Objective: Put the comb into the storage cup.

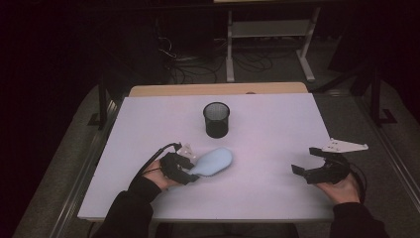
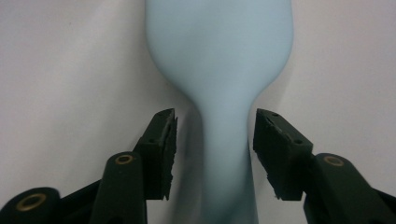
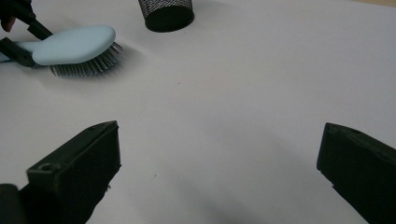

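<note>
Left gripper (image 2: 212, 154) open, its 2 jaws straddling the hairbrush (image 1: 212, 161) handle near desk's (image 1: 277, 124) front-left, bristles down, probably lined up to grab it; right gripper (image 1: 311, 159) wide open, empty, front-right.

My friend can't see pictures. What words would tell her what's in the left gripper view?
A pale blue hairbrush lies on a white table, its narrow handle running between the left gripper's two black jaws. The jaws are open, with a gap on each side of the handle, so they aren't squeezing it. The wider brush head spreads out at the top of the picture.
</note>
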Motion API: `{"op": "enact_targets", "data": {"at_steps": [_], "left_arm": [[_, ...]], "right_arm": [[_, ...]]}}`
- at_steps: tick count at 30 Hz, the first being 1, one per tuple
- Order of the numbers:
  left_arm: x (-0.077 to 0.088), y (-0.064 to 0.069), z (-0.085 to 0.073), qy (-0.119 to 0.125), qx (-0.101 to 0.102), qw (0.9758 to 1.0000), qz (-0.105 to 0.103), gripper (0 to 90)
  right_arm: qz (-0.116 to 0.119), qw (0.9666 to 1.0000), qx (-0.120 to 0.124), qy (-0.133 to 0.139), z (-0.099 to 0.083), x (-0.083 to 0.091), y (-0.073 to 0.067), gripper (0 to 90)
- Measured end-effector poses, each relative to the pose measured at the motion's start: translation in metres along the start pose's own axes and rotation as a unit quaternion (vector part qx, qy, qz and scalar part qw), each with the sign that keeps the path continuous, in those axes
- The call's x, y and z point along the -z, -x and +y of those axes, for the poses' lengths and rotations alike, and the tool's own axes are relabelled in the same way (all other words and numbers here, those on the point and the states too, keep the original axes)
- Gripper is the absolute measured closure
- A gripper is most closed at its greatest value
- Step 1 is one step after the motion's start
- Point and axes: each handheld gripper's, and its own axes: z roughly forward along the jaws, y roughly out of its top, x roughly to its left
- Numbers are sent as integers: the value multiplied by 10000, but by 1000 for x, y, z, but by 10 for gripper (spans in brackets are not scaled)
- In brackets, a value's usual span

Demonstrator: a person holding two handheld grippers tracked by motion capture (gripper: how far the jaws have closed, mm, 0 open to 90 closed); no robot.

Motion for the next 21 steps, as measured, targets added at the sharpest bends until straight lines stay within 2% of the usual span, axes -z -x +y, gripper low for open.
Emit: {"op": "enact_targets", "data": {"at_steps": [21], "left_arm": [[-5,0,6,-230,-44,9997,-92,650]], "right_arm": [[-13,10000,18,-1,0,0,0,0]]}}
